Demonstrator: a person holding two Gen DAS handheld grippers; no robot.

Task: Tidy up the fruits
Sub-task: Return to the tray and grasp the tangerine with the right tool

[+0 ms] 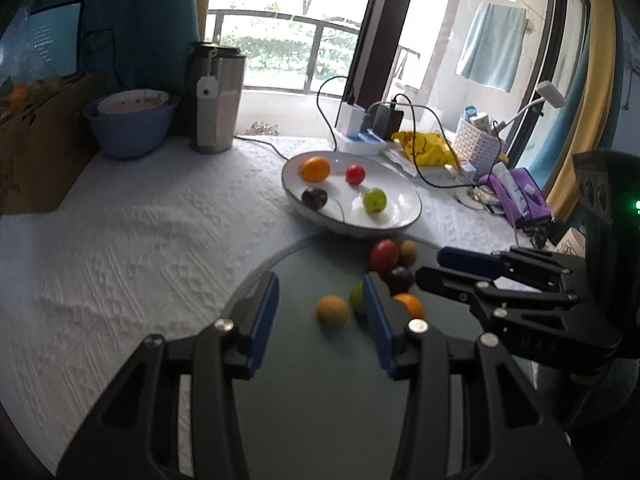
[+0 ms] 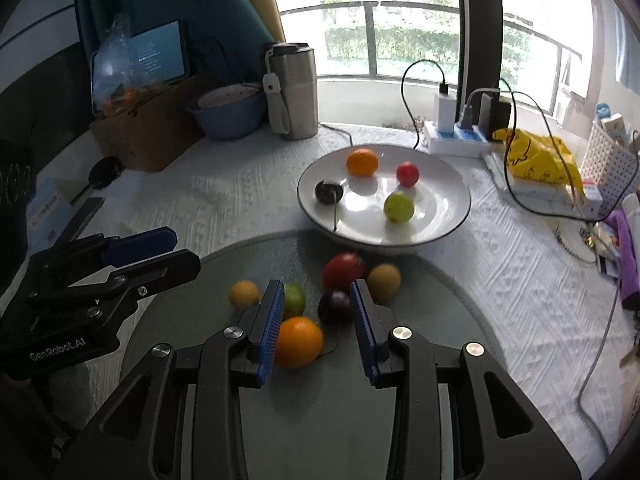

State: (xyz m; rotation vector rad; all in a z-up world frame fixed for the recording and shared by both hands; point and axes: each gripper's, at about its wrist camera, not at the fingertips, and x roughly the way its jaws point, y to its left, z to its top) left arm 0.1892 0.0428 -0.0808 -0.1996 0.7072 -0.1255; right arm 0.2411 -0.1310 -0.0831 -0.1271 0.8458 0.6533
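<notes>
Fruit sits in two groups on the white textured tablecloth [image 2: 500, 280]. Far side: a shallow white ceramic bowl with a dark rim [image 2: 448, 224] holds four pieces, namely a round orange [image 2: 362, 162], a small red fruit [image 2: 407, 174], a green grape-like fruit [image 2: 399, 207] and a dark stemmed plum [image 2: 328, 191], all lying apart from one another. Near side: a round grey-green mat [image 2: 248, 256] carries six loose pieces, bunched close together. Look at them go: a big orange citrus [image 2: 300, 342] nearest the camera, a dark purple plum [image 2: 335, 306] just right of it, a lime-green fruit [image 2: 294, 300] behind, a small yellow-orange ball [image 2: 244, 293] off to the left, a red oval fruit [image 2: 343, 271] and a brown kiwi [image 2: 384, 281] touching at the far edge, just beside the bowl.

Right gripper [image 2: 316, 320] hangs over the cluster, blue pads parted a modest way, nothing pinched; the citrus and plum show in the gap below it. Left gripper [image 1: 320, 320] hovers over the mat too, jaws also partly apart and empty, the yellow-orange ball visible between them on the mat. Each tool shows in the other's view, side by side.

Far back stand a steel tumbler [image 2: 294, 88], a blue mixing bowl [image 2: 228, 114] and a white power strip [image 2: 456, 138].
</notes>
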